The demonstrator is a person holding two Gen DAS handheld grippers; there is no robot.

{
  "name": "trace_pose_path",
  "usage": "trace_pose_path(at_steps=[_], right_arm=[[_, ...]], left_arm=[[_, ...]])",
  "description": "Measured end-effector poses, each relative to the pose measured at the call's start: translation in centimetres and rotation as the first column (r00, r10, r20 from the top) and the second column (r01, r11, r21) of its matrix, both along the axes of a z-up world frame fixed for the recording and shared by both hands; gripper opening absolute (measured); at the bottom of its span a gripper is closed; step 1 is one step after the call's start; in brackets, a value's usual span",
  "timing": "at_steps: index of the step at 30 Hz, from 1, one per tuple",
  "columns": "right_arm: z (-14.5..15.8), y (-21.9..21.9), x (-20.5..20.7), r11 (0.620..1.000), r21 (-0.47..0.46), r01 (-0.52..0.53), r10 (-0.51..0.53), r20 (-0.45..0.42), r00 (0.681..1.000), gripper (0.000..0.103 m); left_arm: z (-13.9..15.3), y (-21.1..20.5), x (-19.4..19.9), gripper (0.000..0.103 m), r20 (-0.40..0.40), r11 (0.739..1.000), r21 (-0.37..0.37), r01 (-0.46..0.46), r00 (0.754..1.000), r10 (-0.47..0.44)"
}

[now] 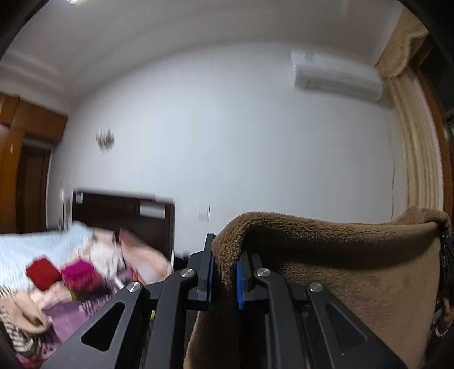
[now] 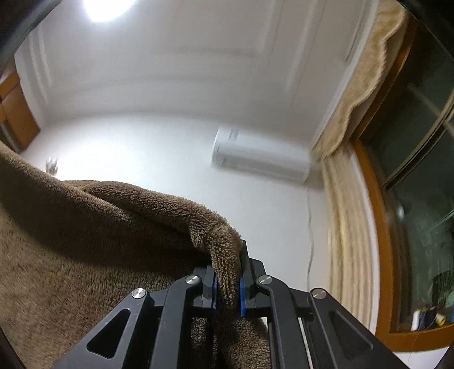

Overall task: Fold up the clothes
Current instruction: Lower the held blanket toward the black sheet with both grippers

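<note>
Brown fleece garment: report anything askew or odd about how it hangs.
The brown fleece garment is bunched and twisted where the right tool pinches it. The left tool grips another rolled-over edge. No damage shows.

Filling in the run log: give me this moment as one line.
task: fold clothes | left gripper: shut on brown fleece | right gripper: shut on brown fleece | fleece lifted, spread between both

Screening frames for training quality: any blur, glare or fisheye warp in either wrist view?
Left wrist view: motion blur smears the bed pile and air conditioner; the brown fleece stays sharp. Right wrist view: ceiling light blown out, curtain smeared. Both: walls bow, corners are black.
</note>
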State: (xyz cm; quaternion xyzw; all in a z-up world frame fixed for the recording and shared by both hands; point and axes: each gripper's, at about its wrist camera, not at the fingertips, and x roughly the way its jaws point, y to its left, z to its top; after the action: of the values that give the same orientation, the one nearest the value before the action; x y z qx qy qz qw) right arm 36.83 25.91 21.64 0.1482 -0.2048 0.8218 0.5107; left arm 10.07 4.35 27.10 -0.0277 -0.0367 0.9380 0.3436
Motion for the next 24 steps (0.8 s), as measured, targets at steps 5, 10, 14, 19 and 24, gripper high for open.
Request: trace_pose_path(at_steps=[5, 10, 14, 19, 24], right_arm=[[-3.2, 6.4, -6.1, 0.990, -0.138, 0.020, 0.000, 0.147, 0.989, 0.011], [-7.6, 12.6, -12.0, 0.959, -0.280, 0.049, 0.042, 0.310, 0.950, 0.011], [-11.5, 17.1, -15.9, 0.920, -0.383, 0.083, 0.094, 0.423, 0.901, 0.011], [-16.2, 21.0, -19.7, 0.878, -0.457, 0.145, 0.139, 0.531, 0.836, 0.011], [-21.0, 22.8, -22.4, 0.838, -0.510, 0.195, 0.182, 0.597, 0.781, 0.011]], left_arm=[[-4.5, 6.1, -7.3, 0.014, 0.145, 0.994, -0.109, -0.012, 0.989, 0.027], [-11.1, 11.1, -13.7, 0.014, 0.289, 0.978, -0.209, -0.012, 0.955, 0.073], [-16.8, 14.2, -18.4, 0.014, 0.397, 0.960, -0.278, 0.003, 0.911, 0.112], [-22.8, 17.0, -21.8, 0.014, 0.471, 0.935, -0.354, 0.027, 0.869, 0.153], [-26.6, 18.9, -23.9, 0.014, 0.513, 0.913, -0.405, 0.051, 0.839, 0.181]])
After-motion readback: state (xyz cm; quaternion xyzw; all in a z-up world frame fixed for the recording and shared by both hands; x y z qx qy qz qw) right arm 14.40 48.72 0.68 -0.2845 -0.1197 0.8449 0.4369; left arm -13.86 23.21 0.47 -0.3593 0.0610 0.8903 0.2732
